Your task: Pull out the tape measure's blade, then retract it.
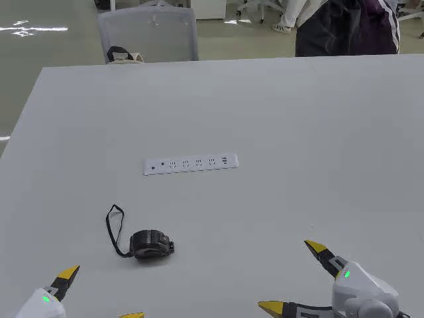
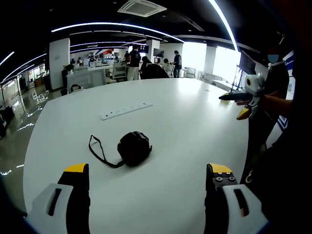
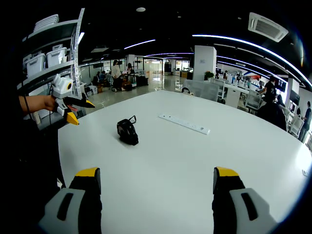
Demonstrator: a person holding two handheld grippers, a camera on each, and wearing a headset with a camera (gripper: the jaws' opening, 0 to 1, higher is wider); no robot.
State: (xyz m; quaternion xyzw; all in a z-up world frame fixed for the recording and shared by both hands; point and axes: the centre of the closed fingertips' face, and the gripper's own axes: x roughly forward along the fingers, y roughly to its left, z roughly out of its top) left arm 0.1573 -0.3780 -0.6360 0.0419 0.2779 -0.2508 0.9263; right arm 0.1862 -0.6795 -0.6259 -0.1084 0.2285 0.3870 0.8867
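The task looks unstarted. The tape measure lies on the bench with its blade wound in. The left tongs and right tongs hover nearby, spread wide and empty. Pulling and retracting both remain.

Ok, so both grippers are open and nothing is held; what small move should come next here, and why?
Probably ease the left gripper forward over the tape measure to take hold of its case. It lies untouched on the table with no blade drawn out, nearer that gripper than the right gripper, and both grippers have their jaws open.
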